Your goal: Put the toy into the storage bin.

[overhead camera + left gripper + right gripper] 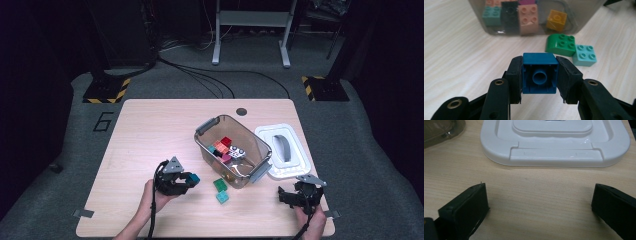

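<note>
At lower centre of the left gripper view, the left gripper (539, 75) clamps a blue brick (539, 72) above the table (461, 55), while the right gripper (539, 202) rests with jaws wide apart before the white lid (554, 152).

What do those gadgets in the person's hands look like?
Each hand carries a black claw: the left claw and the right claw. Both have two chunky black jaws with round brass-coloured rivets, a grey three-cornered plate on top, and a black cable trailing back along the forearm. No sleeves reach the wrists.
</note>
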{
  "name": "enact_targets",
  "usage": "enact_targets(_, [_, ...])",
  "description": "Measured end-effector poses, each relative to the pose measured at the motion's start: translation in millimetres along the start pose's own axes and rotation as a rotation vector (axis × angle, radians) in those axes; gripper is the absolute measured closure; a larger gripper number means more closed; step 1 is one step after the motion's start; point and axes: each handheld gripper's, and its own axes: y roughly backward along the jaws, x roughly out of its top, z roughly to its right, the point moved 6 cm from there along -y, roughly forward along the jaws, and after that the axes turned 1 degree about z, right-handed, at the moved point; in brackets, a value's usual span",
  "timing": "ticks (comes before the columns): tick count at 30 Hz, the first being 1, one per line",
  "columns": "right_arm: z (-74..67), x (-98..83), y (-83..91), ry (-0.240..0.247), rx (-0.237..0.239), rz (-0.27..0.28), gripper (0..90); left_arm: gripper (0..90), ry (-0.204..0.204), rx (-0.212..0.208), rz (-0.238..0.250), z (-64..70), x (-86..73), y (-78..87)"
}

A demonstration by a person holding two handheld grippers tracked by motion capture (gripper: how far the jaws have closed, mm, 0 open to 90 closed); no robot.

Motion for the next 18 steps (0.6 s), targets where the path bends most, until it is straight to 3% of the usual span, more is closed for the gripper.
enact_targets(7, [-0.1, 0.0, -0.1, 0.0, 0.004, 0.0, 0.0, 59.2, 0.019, 0.018, 0.013, -20.4, 7.8, 8.3])
enact_targets(18, [-0.2, 0.0, -0.2, 0.0, 0.005, -0.001, 0.0, 59.2, 0.053, 0.019, 0.03, -39.7, 20.0, 9.4])
